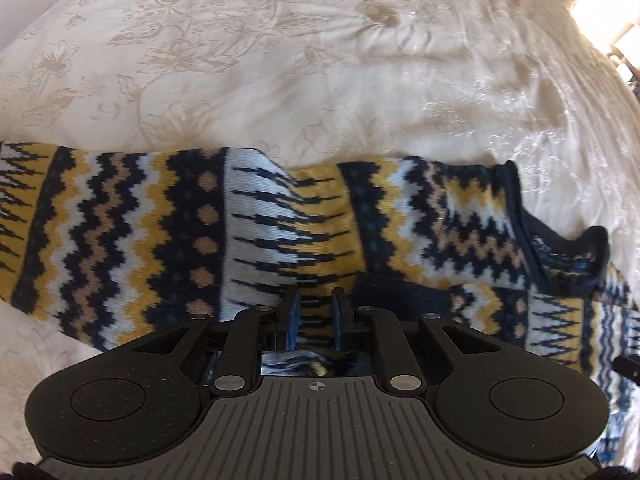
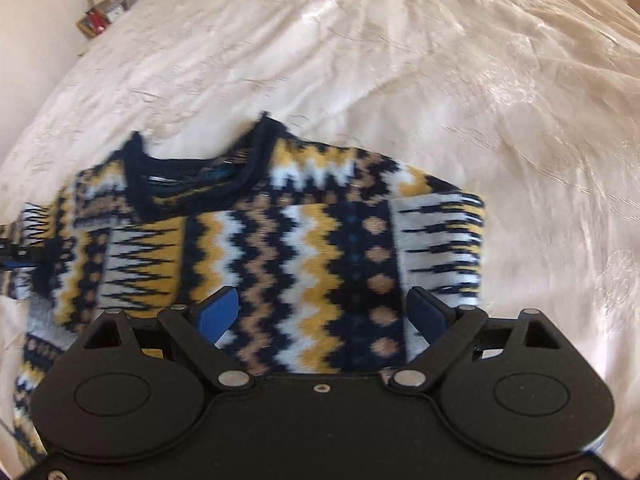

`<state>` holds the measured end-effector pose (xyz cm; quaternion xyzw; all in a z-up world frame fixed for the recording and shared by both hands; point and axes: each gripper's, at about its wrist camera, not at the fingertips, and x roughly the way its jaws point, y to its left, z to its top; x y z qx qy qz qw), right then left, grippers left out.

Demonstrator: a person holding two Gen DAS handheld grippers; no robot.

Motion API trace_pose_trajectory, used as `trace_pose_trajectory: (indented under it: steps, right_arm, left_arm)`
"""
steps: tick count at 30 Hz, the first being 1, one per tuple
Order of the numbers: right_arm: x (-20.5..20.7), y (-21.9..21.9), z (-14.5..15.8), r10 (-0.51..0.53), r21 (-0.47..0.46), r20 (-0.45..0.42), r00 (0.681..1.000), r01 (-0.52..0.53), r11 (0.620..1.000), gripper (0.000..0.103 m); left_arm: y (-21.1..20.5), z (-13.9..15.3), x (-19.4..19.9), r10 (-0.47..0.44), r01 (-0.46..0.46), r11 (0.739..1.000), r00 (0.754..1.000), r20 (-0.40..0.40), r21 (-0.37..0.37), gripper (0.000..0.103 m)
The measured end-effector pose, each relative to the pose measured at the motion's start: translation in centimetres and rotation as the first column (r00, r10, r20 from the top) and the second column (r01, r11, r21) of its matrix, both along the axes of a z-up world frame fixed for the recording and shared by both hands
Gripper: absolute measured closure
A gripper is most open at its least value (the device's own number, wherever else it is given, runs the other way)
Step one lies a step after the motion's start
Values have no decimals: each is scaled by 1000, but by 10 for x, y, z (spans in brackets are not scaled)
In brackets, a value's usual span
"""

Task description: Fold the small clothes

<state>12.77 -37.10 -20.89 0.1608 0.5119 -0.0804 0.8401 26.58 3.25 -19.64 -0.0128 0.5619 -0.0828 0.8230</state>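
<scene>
A small knitted sweater (image 1: 280,232) with navy, yellow, white and tan zigzag bands lies on the bed, its navy neckline (image 1: 560,256) to the right in the left wrist view. My left gripper (image 1: 316,304) has its blue pads close together, with a narrow gap over the sweater's near edge; knit shows between and below them. In the right wrist view the sweater (image 2: 280,248) lies with its neckline (image 2: 192,184) at the far side and a sleeve (image 2: 440,248) folded over at the right. My right gripper (image 2: 324,312) is wide open just above the sweater body.
A cream embroidered bedspread (image 1: 320,60) covers the bed all around the sweater. A bedside shelf with small items (image 2: 100,16) stands at the far left in the right wrist view. Bright window light falls at the far right (image 1: 608,20).
</scene>
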Motion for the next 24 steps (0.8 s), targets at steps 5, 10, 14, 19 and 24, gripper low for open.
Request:
trace_pose_trajectory:
  steps: [5, 10, 14, 19, 24]
  right_arm:
    - [-6, -12, -4, -52, -18, -29, 998, 52, 998, 11]
    - [-20, -7, 8, -56, -17, -4, 998, 56, 998, 11]
    - [-32, 2, 15, -50, -15, 13, 999, 50, 999, 11]
    - [-42, 7, 23, -44, -15, 12, 999, 44, 999, 11]
    - [-51, 11, 36, -51, -16, 42, 998, 52, 999, 11]
  left_arm:
    - [1, 5, -9, 0, 0, 999, 1000, 3, 53, 86]
    - [-14, 28, -32, -72, 70, 997, 993, 90, 20, 72]
    - [-38, 29, -42, -158, 160, 987, 982, 104, -6, 72]
    - [-58, -1, -37, -185, 183, 981, 983, 23, 61, 71]
    - [-61, -12, -29, -158, 157, 978, 987, -1, 139, 71]
